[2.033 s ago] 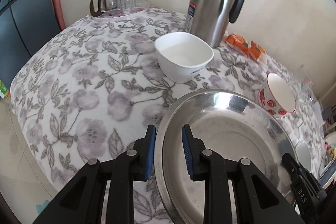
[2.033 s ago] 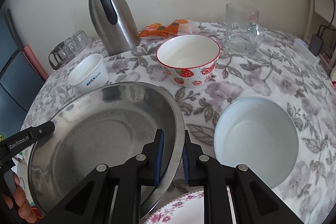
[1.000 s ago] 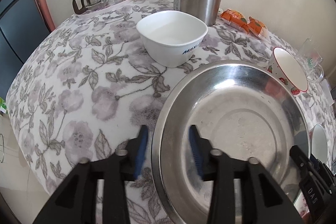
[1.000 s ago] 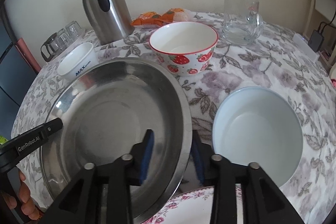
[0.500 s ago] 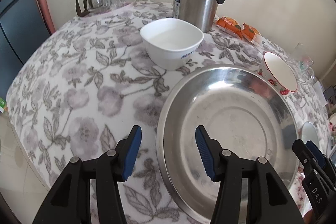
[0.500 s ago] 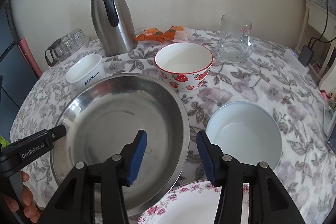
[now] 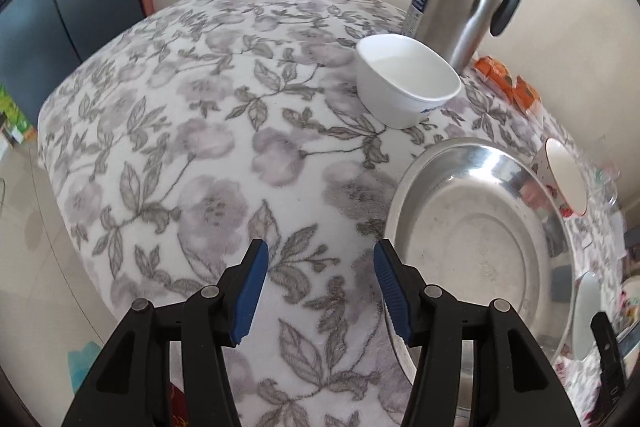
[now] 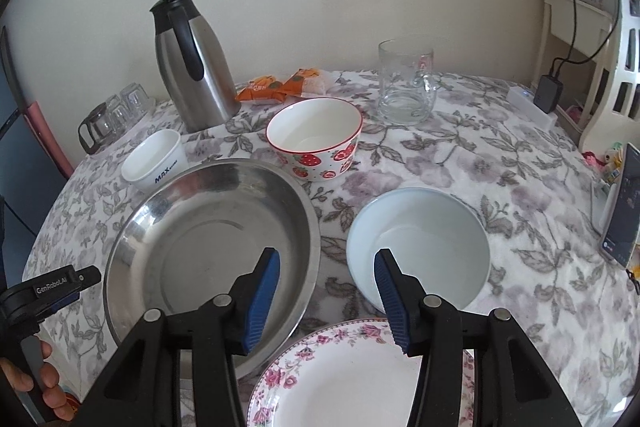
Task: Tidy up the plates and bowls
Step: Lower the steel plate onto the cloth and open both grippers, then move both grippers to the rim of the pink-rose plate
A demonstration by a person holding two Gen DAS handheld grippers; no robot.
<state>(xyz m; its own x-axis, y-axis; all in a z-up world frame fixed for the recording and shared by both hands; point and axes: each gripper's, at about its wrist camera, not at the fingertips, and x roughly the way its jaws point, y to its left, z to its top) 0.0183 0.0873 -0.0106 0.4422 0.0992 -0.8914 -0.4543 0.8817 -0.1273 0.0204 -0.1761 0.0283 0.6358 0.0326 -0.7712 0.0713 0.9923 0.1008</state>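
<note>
Steel basin (image 8: 208,247) sits flat; strawberry bowl (image 8: 314,139), white bowl (image 8: 418,247), floral plate (image 8: 340,375) unstacked. Left gripper (image 7: 318,291) and right gripper (image 8: 326,299) both spread, holding nothing. Stacking not begun.

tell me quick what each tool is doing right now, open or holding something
Left tool: open, holding nothing, beside the steel plate.
Right tool: open, holding nothing, above the steel plate's rim and the blue bowl.

My left gripper (image 7: 318,291) and right gripper (image 8: 326,297): black plastic arms, silver screws, ribbed blue pads (image 8: 262,301). White "GenRobot.AI" lettering; bare-skinned hand (image 8: 38,383).
</note>
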